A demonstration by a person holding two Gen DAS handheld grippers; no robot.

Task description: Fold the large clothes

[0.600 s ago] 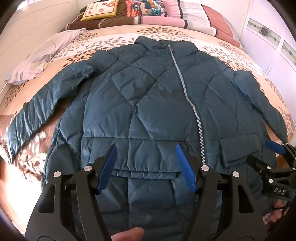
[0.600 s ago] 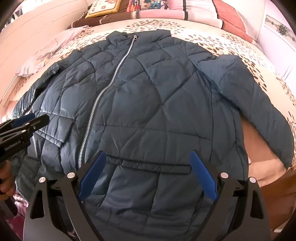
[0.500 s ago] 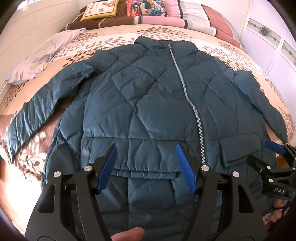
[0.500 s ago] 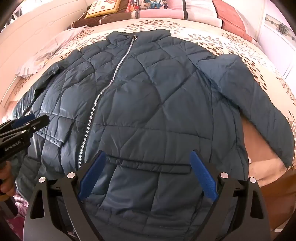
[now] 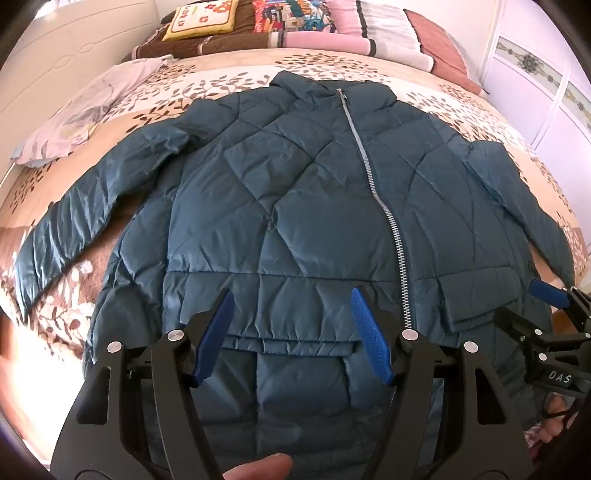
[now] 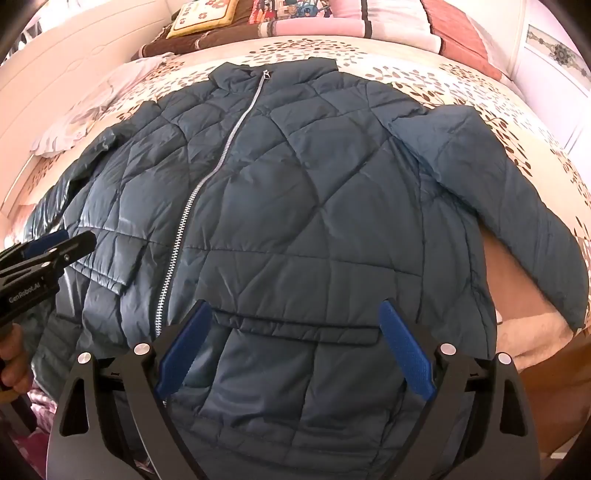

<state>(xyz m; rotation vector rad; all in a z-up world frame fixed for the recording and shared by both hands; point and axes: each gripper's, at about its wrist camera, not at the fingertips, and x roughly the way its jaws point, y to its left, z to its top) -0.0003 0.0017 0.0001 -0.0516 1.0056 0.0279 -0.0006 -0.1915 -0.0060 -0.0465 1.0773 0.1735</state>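
A dark teal quilted jacket (image 5: 295, 206) (image 6: 314, 206) lies face up on the bed, zipped, collar far away, both sleeves spread outward. My left gripper (image 5: 291, 295) hovers open above the lower left front near a pocket flap, nothing between its blue pads. My right gripper (image 6: 295, 306) hangs open over the lower right front, above the other pocket flap. Each gripper shows at the edge of the other's view: the right gripper (image 5: 550, 306), the left gripper (image 6: 55, 243). The hem is hidden under the gripper bodies.
The bed has a floral cover (image 5: 461, 99). A lilac cloth (image 5: 96, 107) lies at the left by the white bed frame. Pillows and a striped blanket (image 5: 295, 26) are stacked at the head. White wardrobe doors (image 5: 546, 74) stand on the right.
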